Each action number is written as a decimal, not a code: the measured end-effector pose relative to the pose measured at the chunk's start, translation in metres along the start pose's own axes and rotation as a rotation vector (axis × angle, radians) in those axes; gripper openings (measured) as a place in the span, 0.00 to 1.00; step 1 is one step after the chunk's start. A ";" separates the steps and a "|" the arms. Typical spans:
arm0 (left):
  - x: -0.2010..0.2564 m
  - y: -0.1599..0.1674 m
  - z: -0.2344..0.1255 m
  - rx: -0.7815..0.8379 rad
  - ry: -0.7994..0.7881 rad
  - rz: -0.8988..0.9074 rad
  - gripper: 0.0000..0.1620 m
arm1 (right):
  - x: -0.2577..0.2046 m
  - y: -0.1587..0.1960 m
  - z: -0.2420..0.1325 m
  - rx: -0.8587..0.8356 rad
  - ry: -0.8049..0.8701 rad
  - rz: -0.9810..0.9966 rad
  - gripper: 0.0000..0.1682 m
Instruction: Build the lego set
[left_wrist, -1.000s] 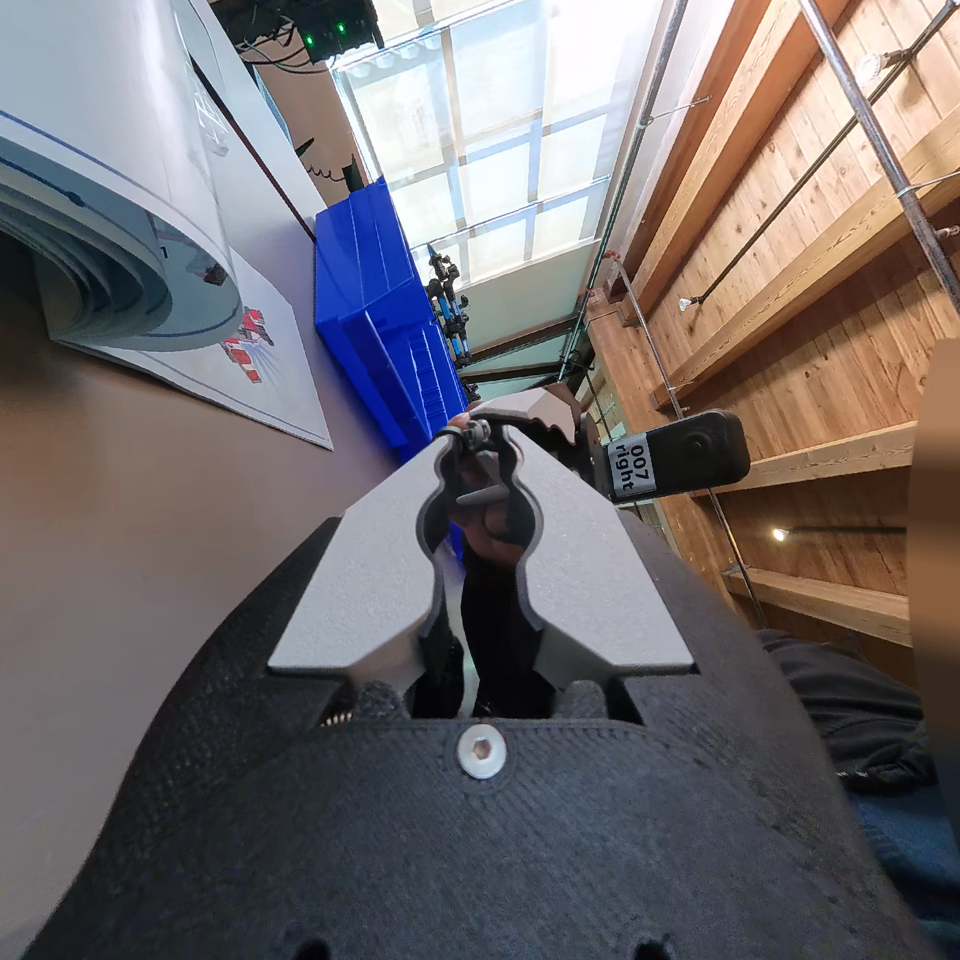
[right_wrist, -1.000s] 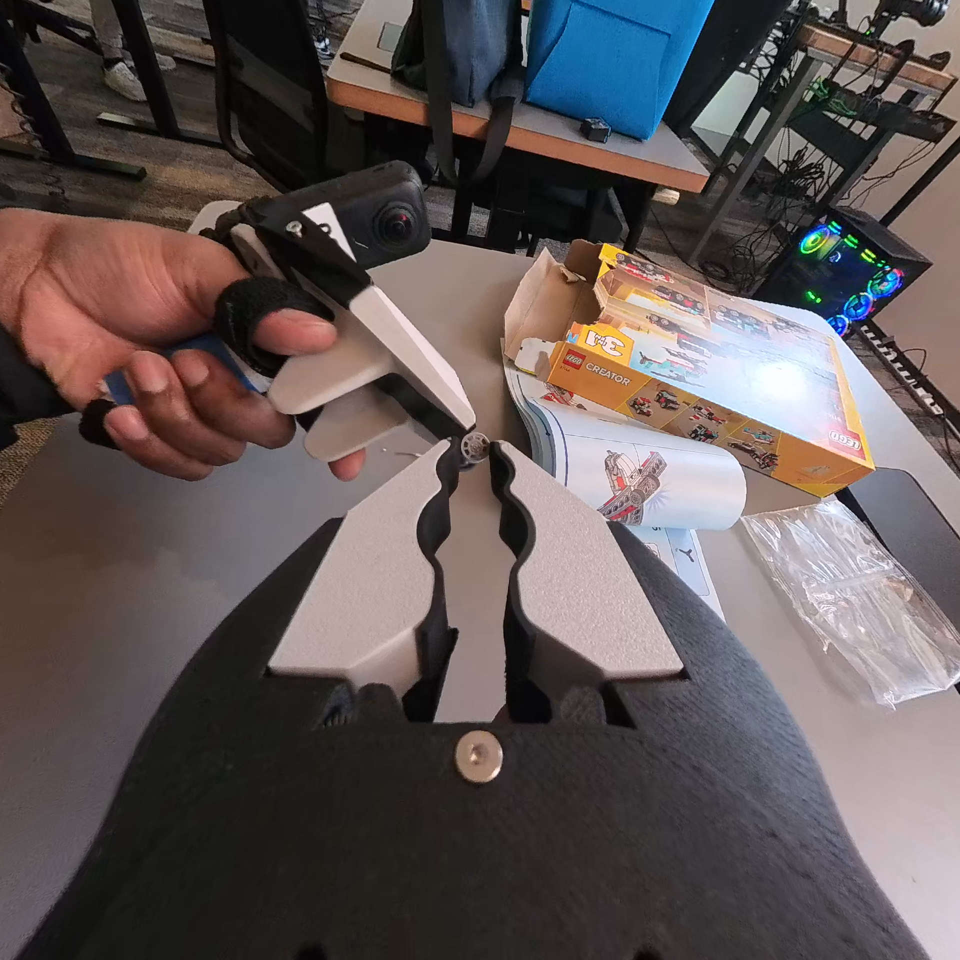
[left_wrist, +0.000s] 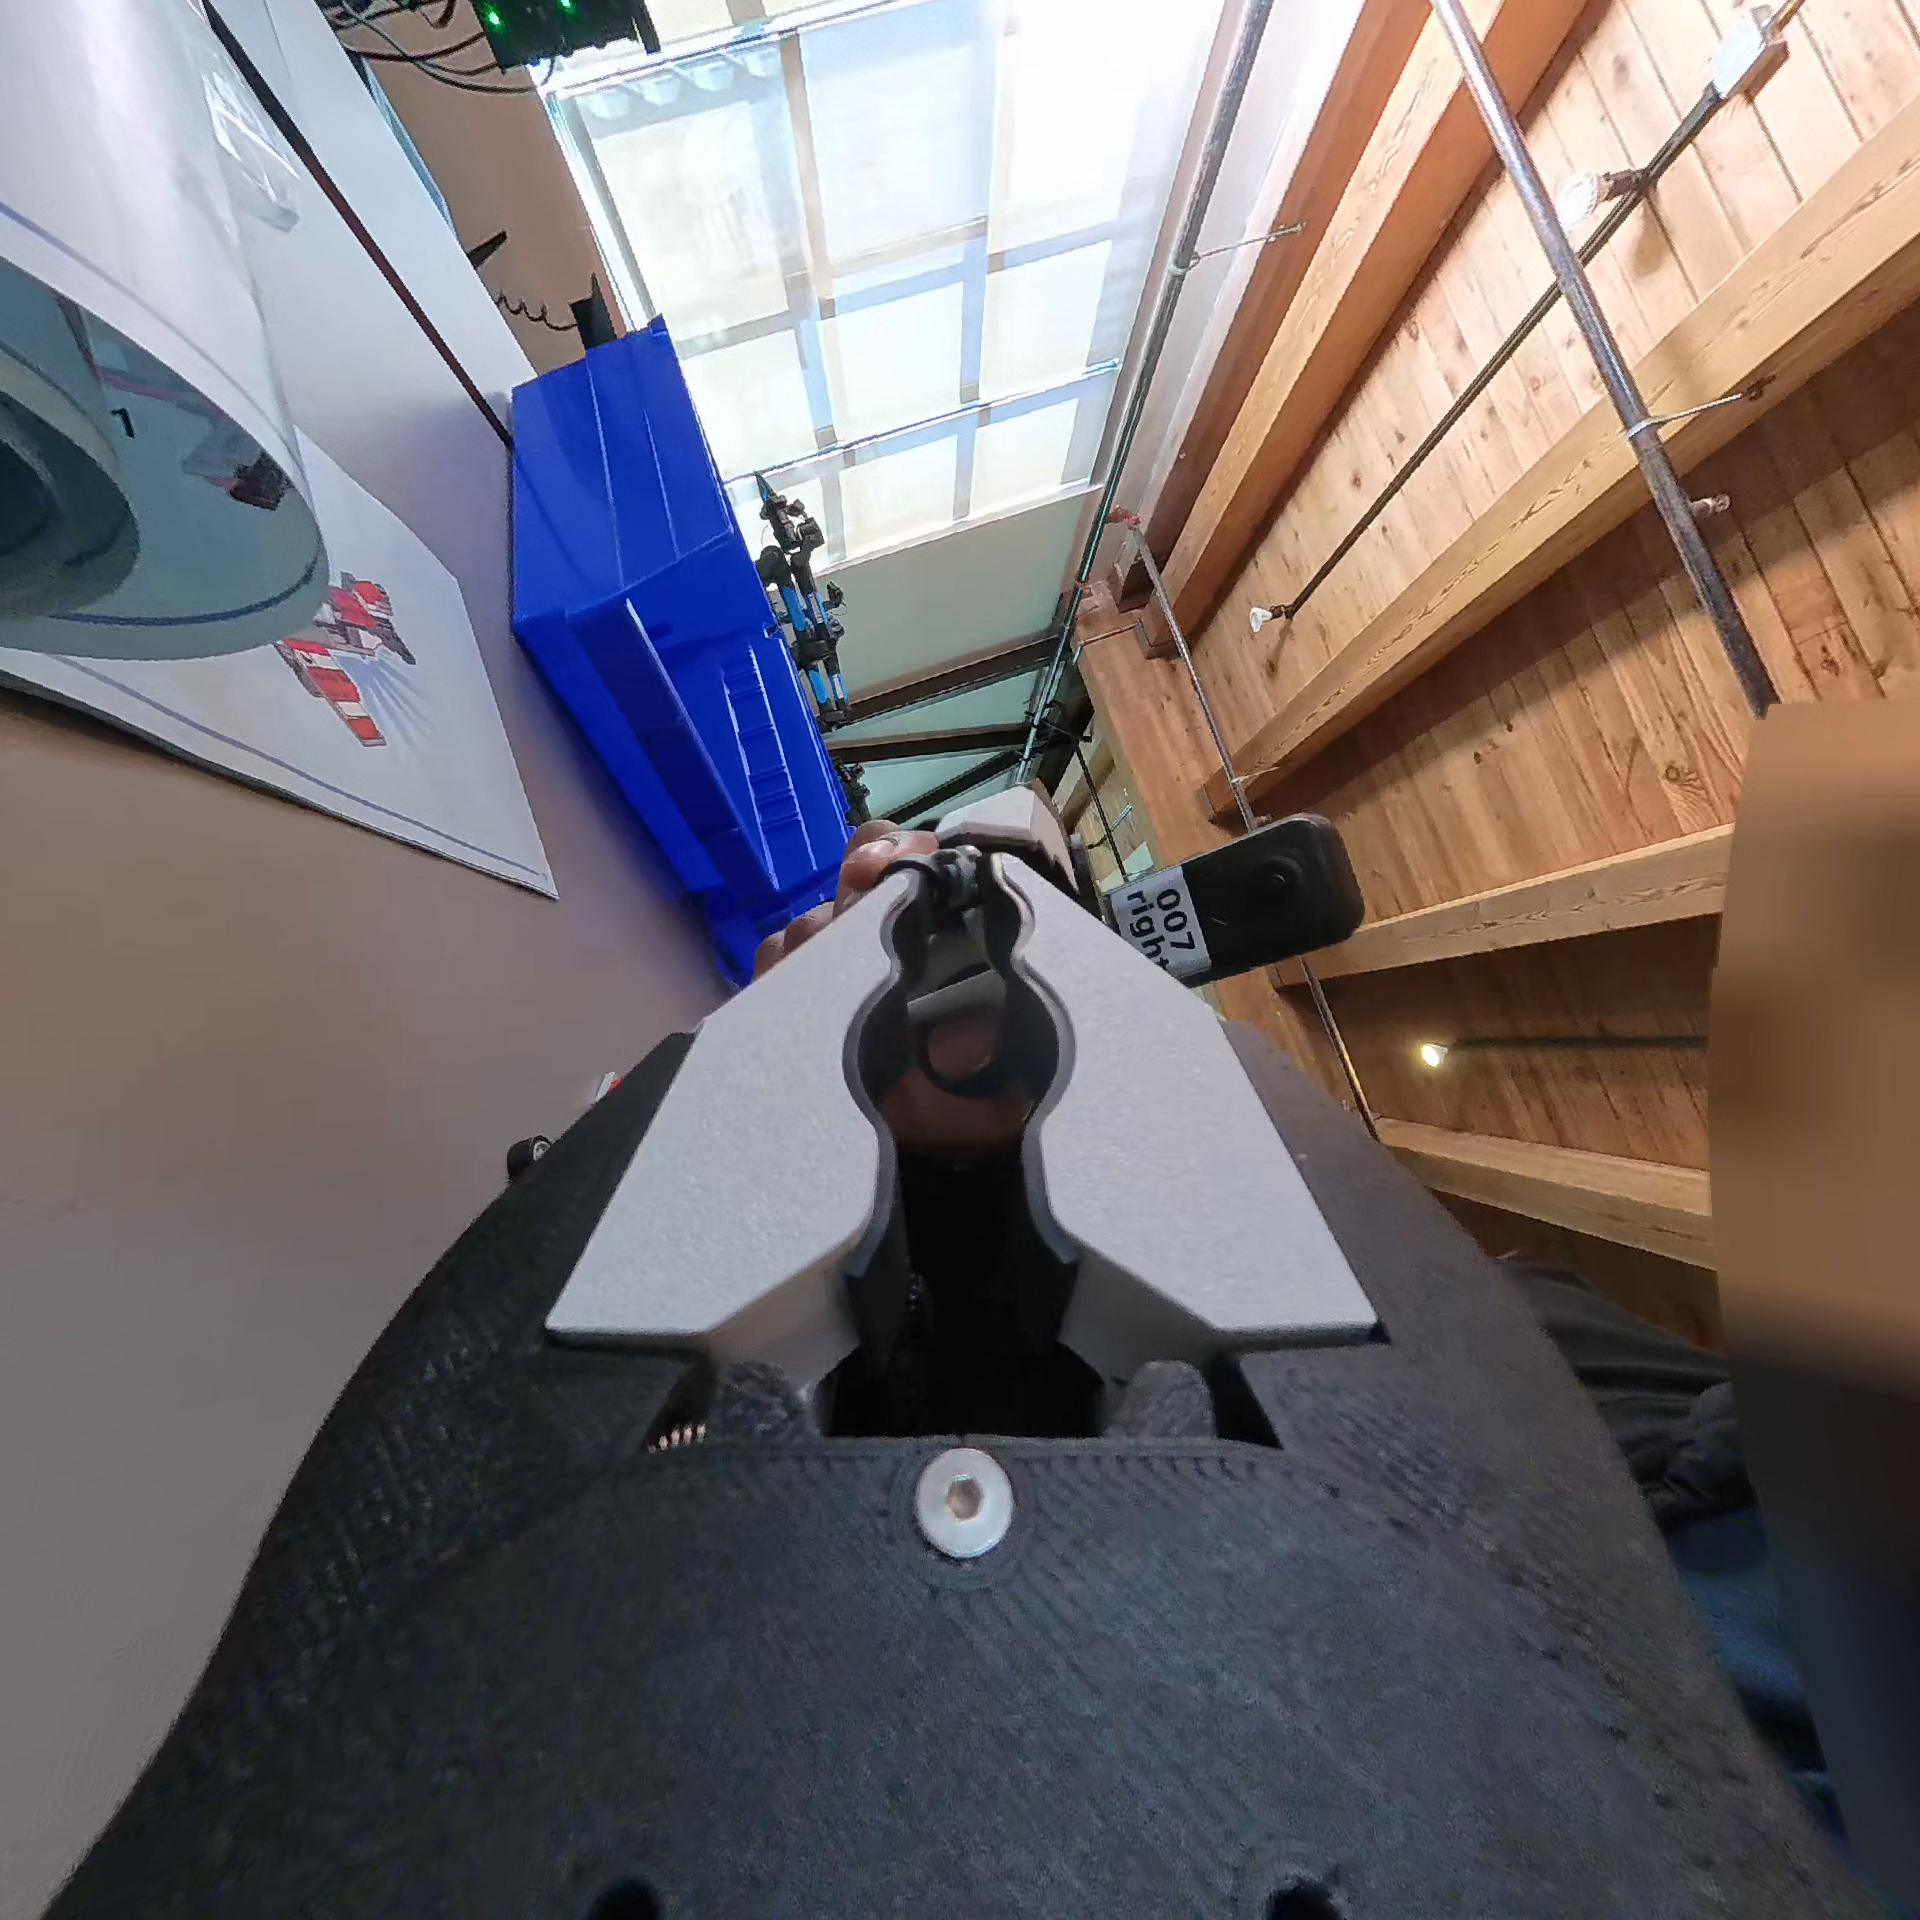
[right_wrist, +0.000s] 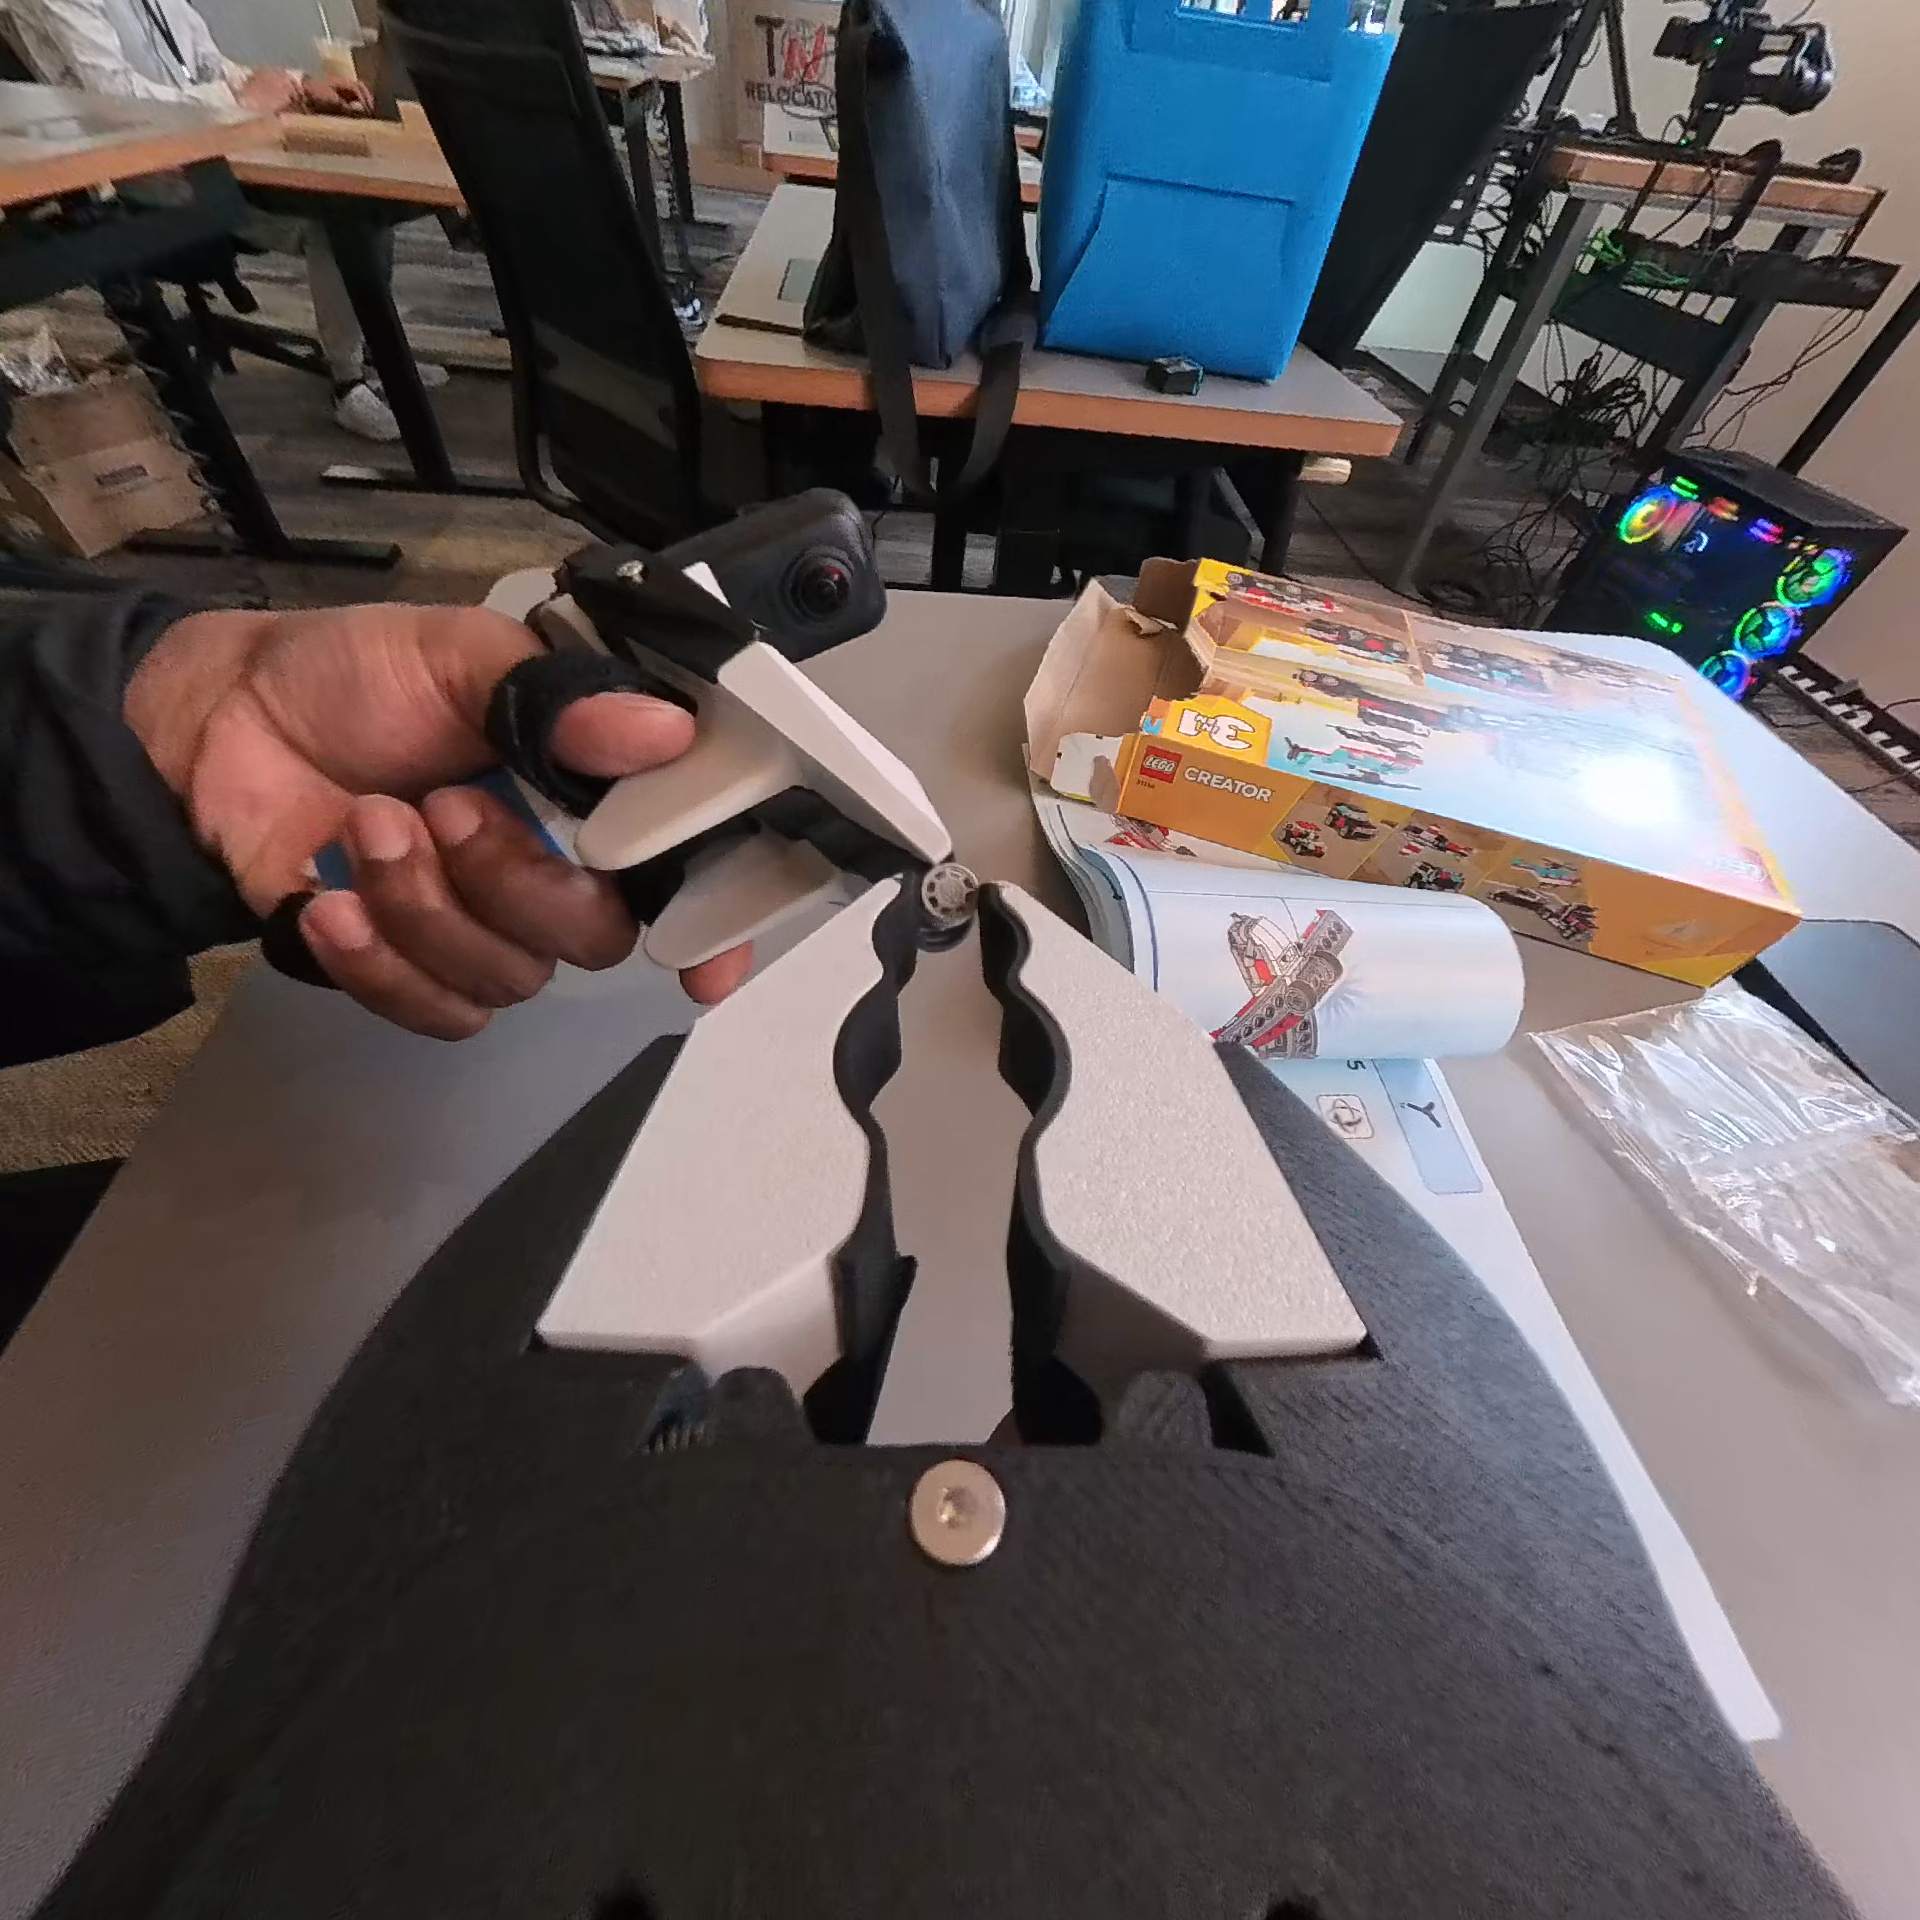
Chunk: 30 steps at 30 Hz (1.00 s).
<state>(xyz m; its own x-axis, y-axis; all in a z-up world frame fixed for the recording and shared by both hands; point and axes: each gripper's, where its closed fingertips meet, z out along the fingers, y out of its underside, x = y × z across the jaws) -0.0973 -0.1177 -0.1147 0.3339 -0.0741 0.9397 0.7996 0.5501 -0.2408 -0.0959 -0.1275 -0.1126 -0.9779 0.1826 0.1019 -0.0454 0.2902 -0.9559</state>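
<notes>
both grippers, left gripper (left_wrist: 951, 883) and right gripper (right_wrist: 940, 904), still pinch the small wheel piece (right_wrist: 943, 891), now raised higher.

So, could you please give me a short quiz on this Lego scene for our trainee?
1. True or false: the end flap of the yellow box is open.
2. What lies on the table just right of the curled booklet? A) a mug B) a clear plastic bag C) a keyboard
3. Fill in: the small grey piece at the tips of the left gripper is a ____.

Key: 1 true; 2 B; 3 wheel.
</notes>
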 end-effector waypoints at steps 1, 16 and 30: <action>0.000 0.000 0.000 0.000 -0.003 0.004 0.07 | 0.000 0.000 0.000 -0.004 0.006 -0.010 0.07; 0.002 0.002 0.000 -0.012 -0.006 0.026 0.09 | -0.003 -0.002 0.002 -0.016 0.028 -0.052 0.07; 0.009 0.000 0.000 0.009 0.063 -0.024 0.11 | -0.003 -0.007 0.005 -0.044 0.057 -0.112 0.07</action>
<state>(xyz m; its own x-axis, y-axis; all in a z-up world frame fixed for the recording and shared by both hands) -0.0942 -0.1187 -0.1064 0.3458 -0.1393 0.9279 0.8031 0.5553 -0.2160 -0.0941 -0.1351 -0.1075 -0.9540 0.1997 0.2238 -0.1432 0.3523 -0.9249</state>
